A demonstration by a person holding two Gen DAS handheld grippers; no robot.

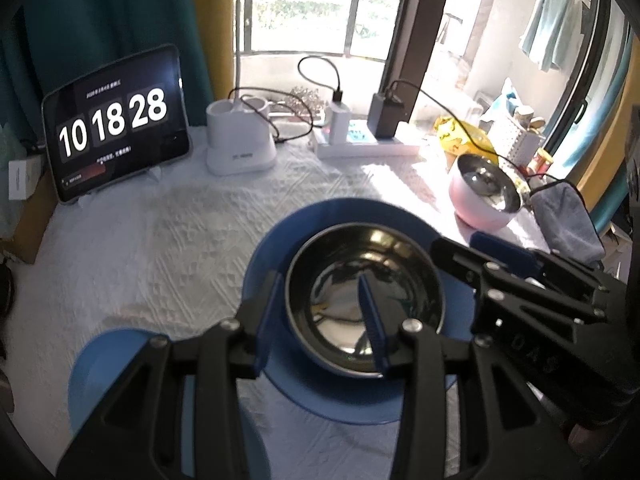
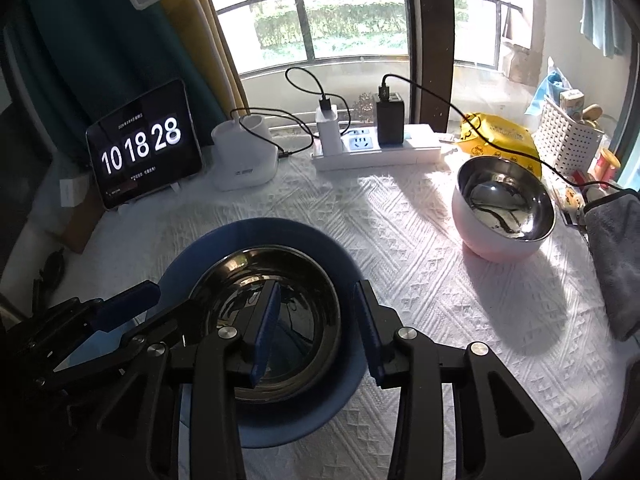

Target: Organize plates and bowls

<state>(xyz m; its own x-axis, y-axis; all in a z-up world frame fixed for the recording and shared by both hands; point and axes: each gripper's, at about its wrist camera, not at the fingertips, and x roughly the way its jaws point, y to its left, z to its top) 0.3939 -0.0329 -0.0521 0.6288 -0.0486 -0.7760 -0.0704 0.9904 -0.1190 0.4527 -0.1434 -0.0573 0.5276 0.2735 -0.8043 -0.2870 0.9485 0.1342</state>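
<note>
A steel-lined bowl (image 1: 340, 252) (image 2: 240, 272) with a blue outside sits on a blue plate (image 1: 280, 232) (image 2: 280, 232) on the white tablecloth. My left gripper (image 1: 319, 280) is open and straddles the bowl's left rim, one pad outside and one inside, neither pressing. My right gripper (image 2: 317, 286) is also open and straddles the right rim the same way. Each gripper shows in the other's view, the right gripper (image 1: 456, 246) and the left gripper (image 2: 156, 304). A second blue plate (image 1: 104, 368) lies near the left. A pink steel-lined bowl (image 1: 484, 196) (image 2: 504, 212) stands apart at the right.
At the back stand a tablet clock (image 2: 144, 148), a white charging stand (image 2: 244, 156) and a power strip (image 2: 376, 148) with cables. A yellow bag (image 2: 500, 136), a white basket (image 2: 568, 140) and a grey cloth (image 2: 616, 264) crowd the right edge.
</note>
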